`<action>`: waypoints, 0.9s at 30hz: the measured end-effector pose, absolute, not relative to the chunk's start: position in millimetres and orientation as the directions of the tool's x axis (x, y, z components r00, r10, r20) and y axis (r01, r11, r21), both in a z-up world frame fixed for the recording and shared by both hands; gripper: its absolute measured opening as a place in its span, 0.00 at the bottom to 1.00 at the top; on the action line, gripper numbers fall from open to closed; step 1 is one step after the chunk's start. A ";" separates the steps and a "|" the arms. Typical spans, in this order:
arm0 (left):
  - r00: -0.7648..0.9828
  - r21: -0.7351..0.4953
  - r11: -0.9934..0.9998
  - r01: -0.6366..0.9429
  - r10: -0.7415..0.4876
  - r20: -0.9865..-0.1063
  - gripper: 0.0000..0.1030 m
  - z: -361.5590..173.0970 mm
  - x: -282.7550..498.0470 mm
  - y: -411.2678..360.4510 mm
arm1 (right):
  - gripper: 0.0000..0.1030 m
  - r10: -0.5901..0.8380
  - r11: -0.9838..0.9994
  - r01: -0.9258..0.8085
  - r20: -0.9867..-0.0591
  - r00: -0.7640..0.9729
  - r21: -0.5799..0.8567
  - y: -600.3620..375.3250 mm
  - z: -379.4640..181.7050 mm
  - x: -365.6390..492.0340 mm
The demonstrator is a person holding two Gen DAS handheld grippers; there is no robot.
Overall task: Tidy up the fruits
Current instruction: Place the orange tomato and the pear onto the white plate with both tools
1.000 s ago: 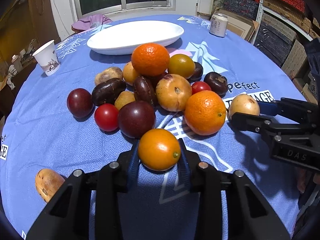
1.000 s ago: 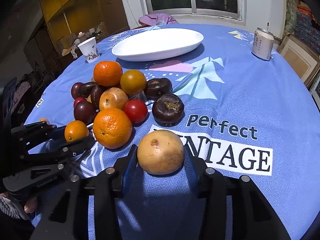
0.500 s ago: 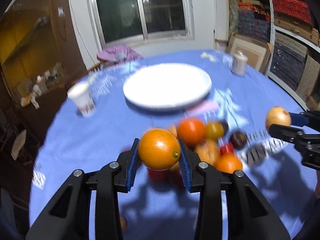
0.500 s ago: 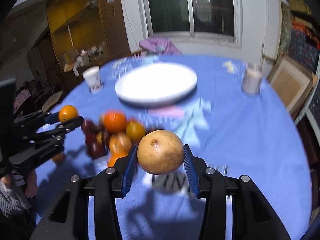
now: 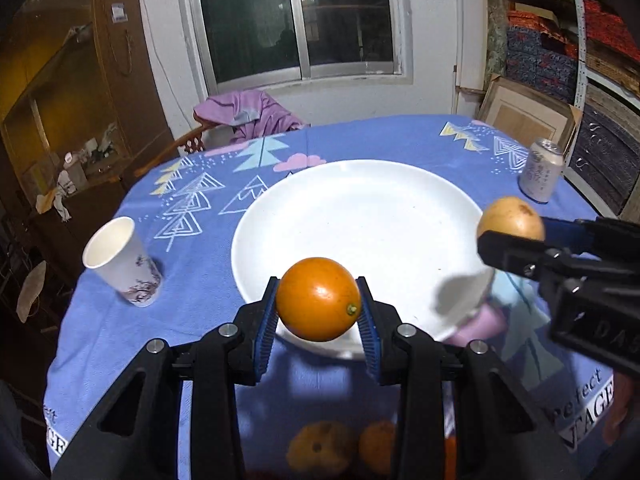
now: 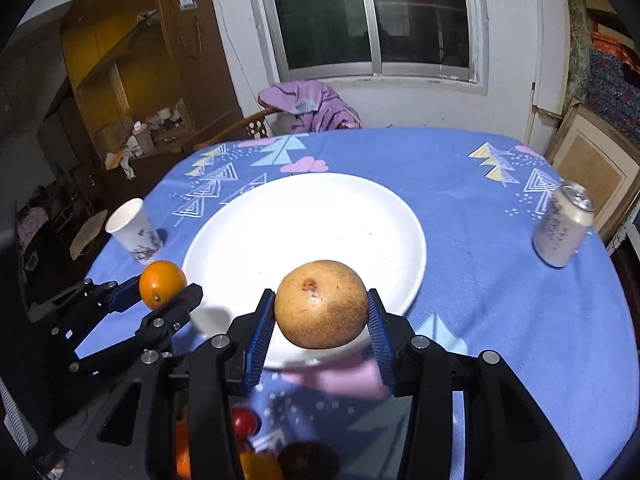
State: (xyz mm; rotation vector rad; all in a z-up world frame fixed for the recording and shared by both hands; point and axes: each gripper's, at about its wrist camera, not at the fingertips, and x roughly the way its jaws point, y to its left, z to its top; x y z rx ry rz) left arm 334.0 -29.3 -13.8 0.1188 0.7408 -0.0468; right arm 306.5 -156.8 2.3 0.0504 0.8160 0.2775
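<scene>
Orange skin fills the space between my left gripper point(image 5: 319, 308) pads: it is pinching the orange fruit point(image 5: 318, 299) in the air above the near rim of the white plate point(image 5: 360, 216). My right gripper point(image 6: 321, 322) is clamped on the brown pear point(image 6: 321, 304), also held over the near edge of the plate. Nothing lies in the plate yet.

What I fear most is rolling. Both fruits are round and the plate is smooth and shallow, so if I release from too high, or too near the rim, one may run out onto the cloth. The two grippers are also close, so they could knock together if I lower both at once.

The tabletop point(image 6: 480, 280) is round, covered with a blue cloth with tree prints. A paper cup point(image 5: 122, 262) stands on the left, a drink can point(image 6: 564, 228) on the right. Behind are a window, a chair with purple cloth, a wooden cabinet.
</scene>
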 end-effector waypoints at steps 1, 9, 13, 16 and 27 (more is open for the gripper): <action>0.726 0.080 0.993 0.085 -0.007 -0.688 0.35 -18.7 340.9 -28.0 | 0.45 0.267 0.962 -0.225 -0.721 0.640 0.156 -154.4 -5.6 314.2; 0.614 0.034 0.994 0.101 -0.036 -0.788 0.36 -54.7 375.2 -27.6 | 0.46 0.247 0.963 -0.237 -0.770 0.588 0.128 -139.5 -41.5 334.4; 0.617 0.044 0.995 0.094 -0.023 -0.787 0.41 -58.7 375.3 -27.3 | 0.46 0.244 0.964 -0.234 -0.778 0.578 0.128 -140.8 -47.1 335.9; 0.638 0.079 0.994 0.082 0.009 -0.770 0.55 -53.9 373.3 -28.4 | 0.46 0.231 0.968 -0.222 -0.779 0.582 0.121 -143.9 -46.8 336.5; 0.670 -0.051 0.996 0.073 -0.087 -0.737 0.78 -23.1 361.8 -2.2 | 0.55 0.245 0.969 -0.186 -0.705 0.665 0.161 -168.5 -7.4 314.2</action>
